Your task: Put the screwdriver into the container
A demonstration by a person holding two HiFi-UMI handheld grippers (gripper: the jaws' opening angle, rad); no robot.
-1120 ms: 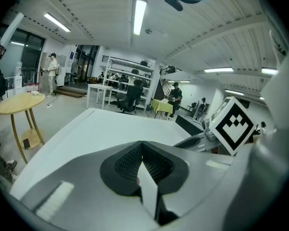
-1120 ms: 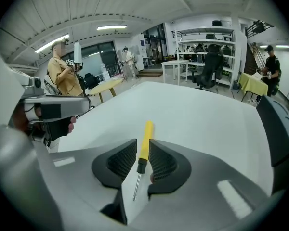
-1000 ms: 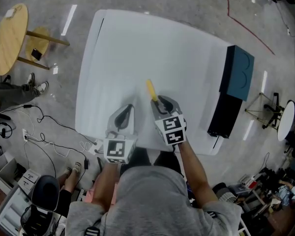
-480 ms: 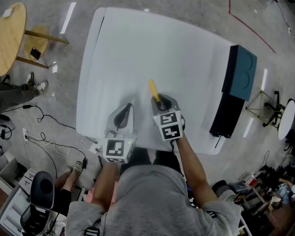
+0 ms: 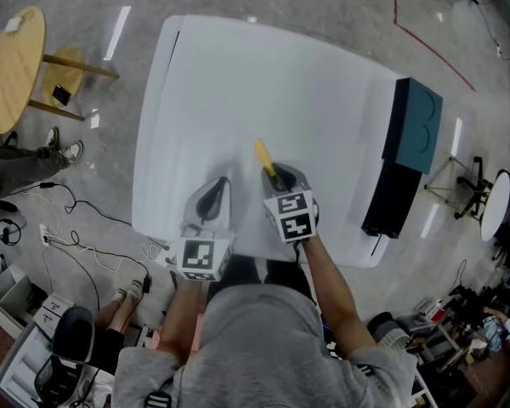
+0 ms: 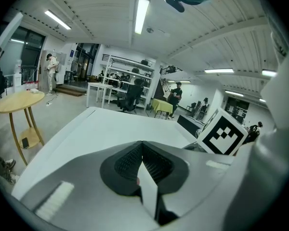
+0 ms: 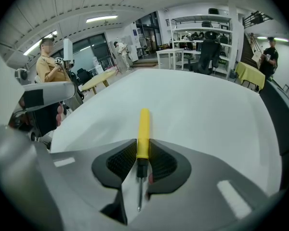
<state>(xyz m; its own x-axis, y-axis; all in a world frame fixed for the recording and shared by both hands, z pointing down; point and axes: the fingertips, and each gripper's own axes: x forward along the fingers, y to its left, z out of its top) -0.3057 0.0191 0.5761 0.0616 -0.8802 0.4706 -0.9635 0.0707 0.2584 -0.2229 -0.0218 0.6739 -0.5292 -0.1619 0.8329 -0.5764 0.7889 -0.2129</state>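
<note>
The right gripper (image 7: 142, 147) is closing its jaws on the yellow-handled screwdriver (image 7: 143, 126), pads against the handle, near the white worktop's (image 5: 238, 83) near edge. The left gripper (image 6: 142, 150) has its jaws together, empty. The dark teal rectangular container (image 5: 412, 126) sits at the right edge.

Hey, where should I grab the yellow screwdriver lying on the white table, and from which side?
On the screwdriver, take the yellow handle near its shaft end: thick, straight sides suit a pinch. It lies flat, shaft pointing toward you, so come from your side, along its length. The right claw is closing there, handle between its jaws.
</note>
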